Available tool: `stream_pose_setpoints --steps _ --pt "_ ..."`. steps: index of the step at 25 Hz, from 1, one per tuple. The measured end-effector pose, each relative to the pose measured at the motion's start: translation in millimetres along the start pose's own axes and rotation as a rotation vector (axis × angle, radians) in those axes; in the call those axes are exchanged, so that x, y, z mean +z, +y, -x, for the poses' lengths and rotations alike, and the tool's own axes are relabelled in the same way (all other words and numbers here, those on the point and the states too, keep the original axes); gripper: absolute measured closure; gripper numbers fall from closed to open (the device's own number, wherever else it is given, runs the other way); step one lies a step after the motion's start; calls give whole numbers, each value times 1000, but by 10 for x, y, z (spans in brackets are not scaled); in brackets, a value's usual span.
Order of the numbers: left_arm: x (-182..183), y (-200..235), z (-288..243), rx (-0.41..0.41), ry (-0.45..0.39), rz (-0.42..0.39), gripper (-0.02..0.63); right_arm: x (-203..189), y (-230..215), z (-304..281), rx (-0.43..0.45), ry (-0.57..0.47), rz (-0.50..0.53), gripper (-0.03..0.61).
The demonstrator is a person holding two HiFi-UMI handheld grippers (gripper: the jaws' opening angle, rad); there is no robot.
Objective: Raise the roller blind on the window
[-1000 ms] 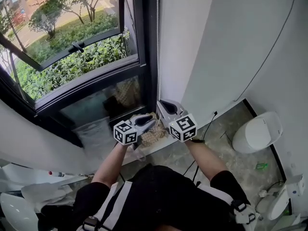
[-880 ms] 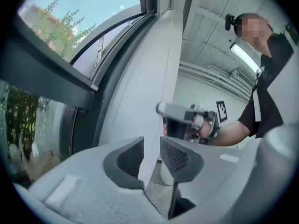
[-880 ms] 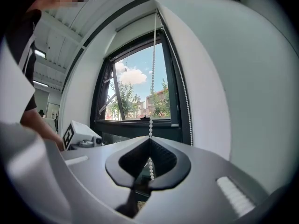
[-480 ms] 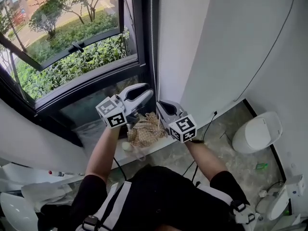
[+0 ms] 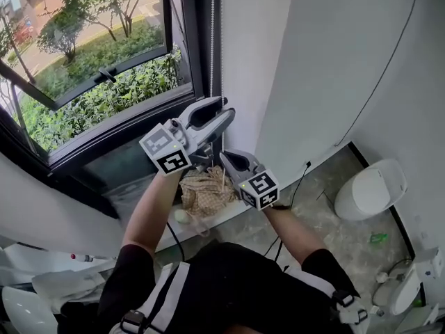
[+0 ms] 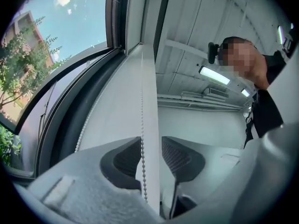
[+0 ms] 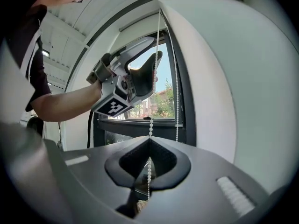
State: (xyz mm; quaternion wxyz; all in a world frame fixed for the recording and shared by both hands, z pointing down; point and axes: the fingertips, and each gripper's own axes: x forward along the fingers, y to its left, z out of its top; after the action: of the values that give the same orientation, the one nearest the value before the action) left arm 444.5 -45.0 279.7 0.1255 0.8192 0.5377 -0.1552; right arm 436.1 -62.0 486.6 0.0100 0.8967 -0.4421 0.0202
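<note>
We hold the chain [image 5: 212,26] with both claws, one above the other, because raising the blind means hauling that loop down a stretch at a time. The right claw [image 5: 227,158] is the lower one and is clenched on the chain, beads pinched between its pads, which we judge keeps the strand from slipping. The left claw [image 5: 221,110] is higher, tilted upward beside the window [image 5: 104,68]. Its jaws have just been opening, and the chain passes between them close against one pad without being squeezed, so this claw is released. We read that as a reach for a fresh hold further up.

The chain hangs along the dark frame [image 5: 201,54] on the window's right side, just beside the white wall [image 5: 334,54]. Its long axis is vertical, and it runs straight from the right claw up through the left one and on toward the top. A second strand hangs parallel, nearer the wall. The blind [image 7: 140,24] seems to be the pale band at the window's top, with most of the glass uncovered.
</note>
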Motion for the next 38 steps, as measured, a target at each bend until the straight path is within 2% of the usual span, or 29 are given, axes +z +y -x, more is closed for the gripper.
stream_pose_setpoints --steps 5,9,13,15,18,19,21,24,28,31,34,38 --pt "70 -28 -44 10 -18 2 598 -2 -13 41 1 -2 3 572" --pt "75 93 7 58 -27 27 600 -4 -15 50 1 -11 -7 572" --pt "-41 78 51 59 -9 24 601 -132 72 56 13 7 -27 572" --pt "-329 92 128 79 53 21 601 -427 167 57 28 91 -35 572" --pt "-955 203 397 138 135 55 601 -1067 254 71 51 300 -56 572" --pt "-1104 242 494 161 138 87 600 -1207 265 95 58 347 -62 572" --pt "-1211 301 637 200 116 139 598 -1252 249 141 59 355 -66 569" --pt "-1175 329 688 220 133 112 600 -821 156 165 58 216 -87 500" --pt "-1145 288 700 204 119 125 598 519 109 167 55 -108 -38 483" --pt "-1127 247 701 199 94 139 598 1418 127 136 52 -281 41 472" --pt "-1109 223 685 198 98 139 598 1894 11 21 17 -334 71 466" --pt "-1116 220 708 199 91 143 598 2161 -98 -131 7 -354 22 468"
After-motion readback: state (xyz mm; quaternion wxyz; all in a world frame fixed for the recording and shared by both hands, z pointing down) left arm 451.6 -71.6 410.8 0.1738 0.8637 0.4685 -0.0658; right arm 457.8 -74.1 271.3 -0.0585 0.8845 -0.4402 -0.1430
